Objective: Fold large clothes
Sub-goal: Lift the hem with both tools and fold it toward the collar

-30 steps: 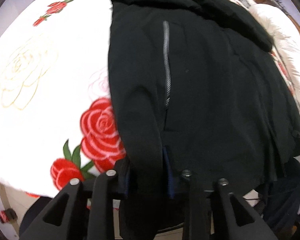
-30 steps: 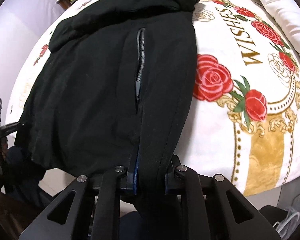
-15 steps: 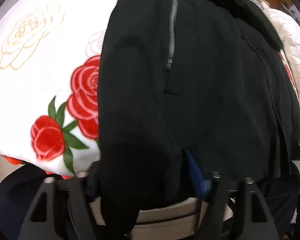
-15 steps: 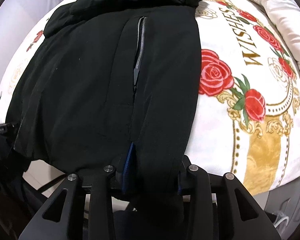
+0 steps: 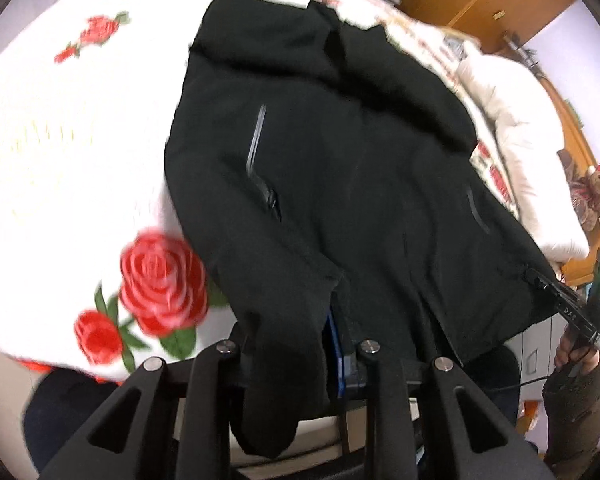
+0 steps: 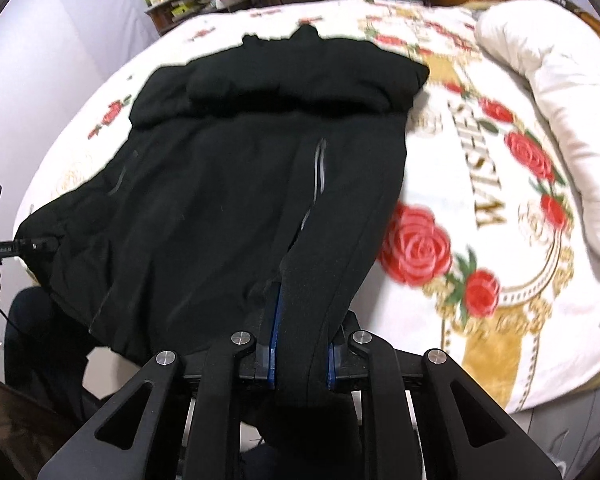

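Jacket (image 5: 340, 184): black, large, spread on my bed (image 5: 60, 152), collar end at 12, hem hanging off the near edge at 6.

L gripper (image 5: 296, 344): jaws just closing, clamped on hem corner, cloth bunched between the pads.

R gripper (image 6: 300, 356): jaws just closing, clamped on the other hem corner, thick fold pinched.

Handling, my guess: soft, limp, padded, fairly heavy; sags between grips, smooth shell may slip. Best hold: both hem corners, deep bite incl. seam, as now.

Pockets: zip (image 6: 320, 176) at 12 of R grip, contents not visible. No other containers close by.
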{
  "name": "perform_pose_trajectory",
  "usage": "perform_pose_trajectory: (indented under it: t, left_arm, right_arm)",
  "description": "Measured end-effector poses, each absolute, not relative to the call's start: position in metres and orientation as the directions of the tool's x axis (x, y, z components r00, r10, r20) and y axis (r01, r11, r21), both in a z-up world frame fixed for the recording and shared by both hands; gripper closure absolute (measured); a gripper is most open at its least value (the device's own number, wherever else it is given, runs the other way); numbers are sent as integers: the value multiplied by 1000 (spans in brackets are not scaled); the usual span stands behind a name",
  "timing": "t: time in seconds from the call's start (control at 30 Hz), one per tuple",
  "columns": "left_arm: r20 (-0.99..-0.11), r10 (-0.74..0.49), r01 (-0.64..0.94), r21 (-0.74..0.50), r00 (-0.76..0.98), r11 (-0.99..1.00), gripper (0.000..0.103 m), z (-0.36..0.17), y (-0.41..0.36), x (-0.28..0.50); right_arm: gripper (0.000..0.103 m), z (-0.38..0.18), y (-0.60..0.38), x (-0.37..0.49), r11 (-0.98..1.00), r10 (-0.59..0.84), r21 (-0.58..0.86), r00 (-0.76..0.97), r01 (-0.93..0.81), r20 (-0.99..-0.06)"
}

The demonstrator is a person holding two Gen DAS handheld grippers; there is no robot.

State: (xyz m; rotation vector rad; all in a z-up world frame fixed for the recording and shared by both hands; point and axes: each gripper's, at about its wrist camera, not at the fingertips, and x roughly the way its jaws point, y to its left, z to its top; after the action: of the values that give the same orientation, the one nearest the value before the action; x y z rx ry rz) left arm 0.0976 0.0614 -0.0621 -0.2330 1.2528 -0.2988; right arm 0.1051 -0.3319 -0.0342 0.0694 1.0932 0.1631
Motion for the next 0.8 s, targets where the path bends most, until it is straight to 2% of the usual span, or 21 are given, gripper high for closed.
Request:
perform_pose_trajectory:
  t: [0.4,0.8]
  left_arm:
    - [-826,-356,132,-333,437,934,77,14,45,176]
    - [-806,-344,118,-329,482,937,77,17,45,210]
  right_arm:
    - [86,14,-344,146,989,148,135,542,-64,-827]
    - [86,39,-331,183,992,123,90,577,-85,-808]
